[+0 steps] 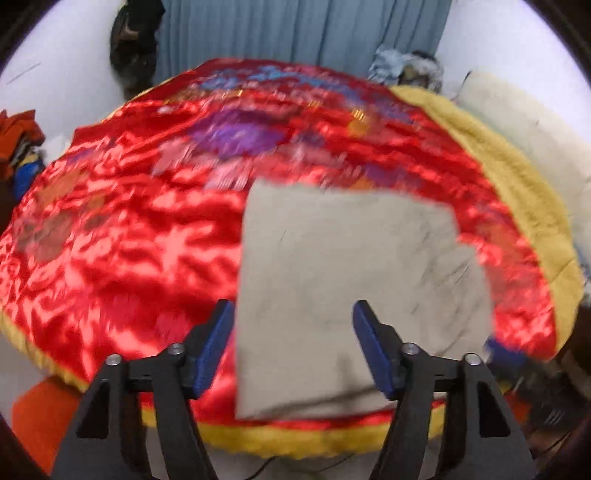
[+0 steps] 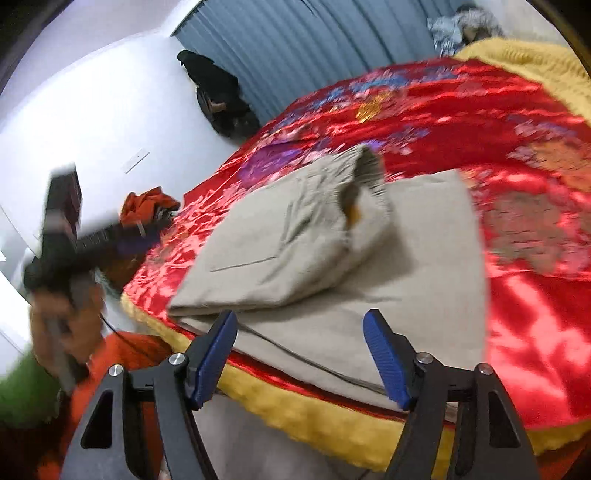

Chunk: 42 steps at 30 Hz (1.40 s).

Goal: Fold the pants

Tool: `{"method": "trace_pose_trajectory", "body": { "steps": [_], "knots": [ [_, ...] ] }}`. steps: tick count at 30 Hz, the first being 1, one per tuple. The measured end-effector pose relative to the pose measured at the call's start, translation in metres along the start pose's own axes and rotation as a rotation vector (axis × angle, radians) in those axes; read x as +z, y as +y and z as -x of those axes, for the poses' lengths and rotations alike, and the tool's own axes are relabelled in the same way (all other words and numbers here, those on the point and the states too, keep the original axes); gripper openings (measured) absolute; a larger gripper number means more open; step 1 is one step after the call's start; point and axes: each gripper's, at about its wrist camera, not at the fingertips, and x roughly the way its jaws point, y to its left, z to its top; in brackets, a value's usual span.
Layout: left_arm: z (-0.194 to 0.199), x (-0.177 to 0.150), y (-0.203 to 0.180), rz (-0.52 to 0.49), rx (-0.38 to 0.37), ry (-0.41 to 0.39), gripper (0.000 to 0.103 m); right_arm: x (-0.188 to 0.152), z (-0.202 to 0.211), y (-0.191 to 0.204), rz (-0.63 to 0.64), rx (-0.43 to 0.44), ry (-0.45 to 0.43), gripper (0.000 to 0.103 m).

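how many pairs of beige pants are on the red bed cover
1. The beige cotton pants lie near the yellow-trimmed front edge of the shiny red satin bed cover, waistband end folded back over the legs. More could be hidden off-frame.

A bed (image 2: 295, 417) carried a red cover (image 2: 517, 332) with a yellow border; folded beige pants (image 2: 295, 236) lay directly on it near the front edge.

My pants (image 2: 295, 236) are plain khaki-beige, lying on a shiny red bedspread (image 1: 122, 236) patterned with purple, blue, pink and gold flowers and edged in mustard-yellow fleece (image 2: 306, 413). My jaws carry ribbed blue pads (image 2: 384, 354) on black arms. Behind hangs a pleated grey-blue curtain (image 1: 295, 29) against white walls, with an orange cloth (image 2: 147, 203) nearby
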Motion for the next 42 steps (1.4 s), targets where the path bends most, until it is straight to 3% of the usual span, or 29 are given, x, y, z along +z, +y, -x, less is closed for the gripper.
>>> {"method": "trace_pose_trajectory", "body": {
  "steps": [3, 8, 11, 13, 15, 18, 20, 23, 27, 31, 36, 39, 42],
  "knots": [
    [-0.007, -0.017, 0.002, 0.015, 0.022, 0.009, 0.063, 0.01, -0.002, 0.002, -0.008, -0.085, -0.014, 0.057],
    [-0.008, -0.023, 0.008, 0.034, 0.014, 0.014, 0.063, 0.028, -0.015, -0.01, -0.107, -0.061, 0.023, 0.041],
    [-0.008, -0.023, 0.004, 0.01, 0.016, 0.0, 0.063, 0.032, -0.03, -0.011, -0.13, -0.104, 0.067, 0.035],
    [-0.002, -0.023, -0.002, -0.012, 0.023, -0.016, 0.063, 0.036, -0.033, -0.012, -0.133, -0.129, 0.055, 0.012],
    [0.005, -0.023, -0.01, -0.042, 0.022, -0.053, 0.064, 0.04, -0.018, -0.006, -0.114, -0.119, -0.006, 0.009],
    [-0.002, -0.025, -0.029, -0.126, 0.017, -0.058, 0.067, 0.045, -0.01, 0.001, -0.016, -0.172, -0.07, 0.008],
    [-0.022, -0.029, -0.044, -0.192, 0.022, -0.005, 0.067, 0.043, -0.025, -0.015, -0.045, -0.213, -0.016, 0.008],
    [-0.037, -0.035, -0.056, -0.247, 0.073, 0.011, 0.065, 0.034, -0.032, -0.034, -0.101, -0.198, 0.018, 0.014],
    [-0.037, -0.03, -0.053, -0.209, 0.029, 0.013, 0.066, 0.029, -0.015, -0.045, -0.147, -0.138, -0.023, 0.063],
    [-0.039, -0.032, -0.059, -0.224, 0.042, 0.008, 0.066, 0.033, -0.029, -0.063, -0.233, -0.028, 0.032, 0.064],
    [-0.038, -0.033, -0.061, -0.23, 0.049, 0.01, 0.066, 0.047, -0.051, -0.083, -0.326, 0.005, 0.054, 0.063],
    [-0.039, -0.034, -0.062, -0.232, 0.057, 0.01, 0.066, 0.055, -0.058, -0.078, -0.304, 0.017, 0.082, 0.059],
    [-0.04, -0.035, -0.062, -0.236, 0.058, 0.01, 0.066, 0.059, -0.063, -0.071, -0.239, -0.026, 0.114, 0.054]
  ]
}}
